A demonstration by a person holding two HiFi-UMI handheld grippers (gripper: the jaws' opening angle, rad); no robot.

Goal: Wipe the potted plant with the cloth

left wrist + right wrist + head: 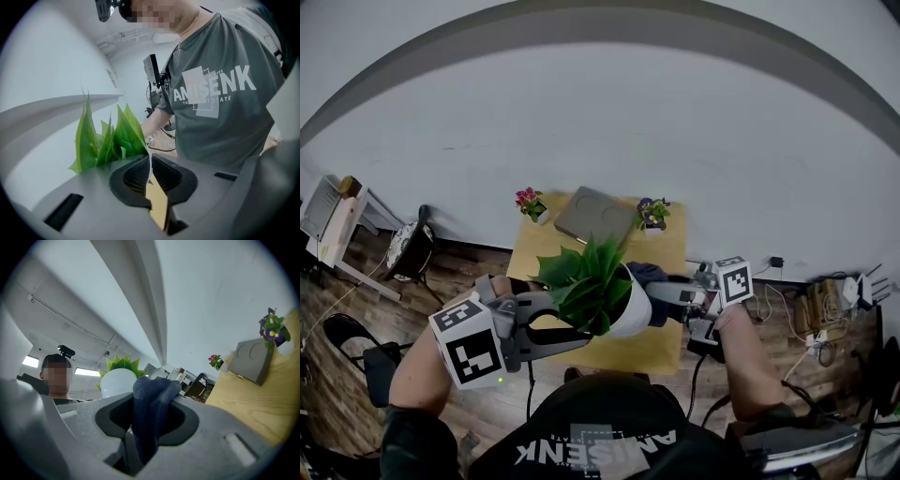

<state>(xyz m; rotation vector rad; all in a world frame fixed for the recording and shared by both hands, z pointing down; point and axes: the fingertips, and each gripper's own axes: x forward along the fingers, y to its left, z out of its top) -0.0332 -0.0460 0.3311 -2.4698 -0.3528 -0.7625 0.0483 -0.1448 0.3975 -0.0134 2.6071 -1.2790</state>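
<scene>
The potted plant (589,279) has green pointed leaves in a round white pot (632,317) and hangs tilted above the wooden table (661,345). My left gripper (584,330) is shut on the pot's thin white rim (149,172), with the leaves (108,139) just beyond the jaws. My right gripper (664,298) comes in from the right, shut on a dark blue cloth (645,275). In the right gripper view the cloth (152,408) bulges out of the jaws, close to the pot (117,383). Whether cloth and pot touch I cannot tell.
At the table's far edge stand a small pot of red flowers (530,202), a grey flat box (595,216) and a small pot of purple flowers (653,213). Cables and a power strip (825,305) lie on the floor at the right, chairs (412,248) at the left.
</scene>
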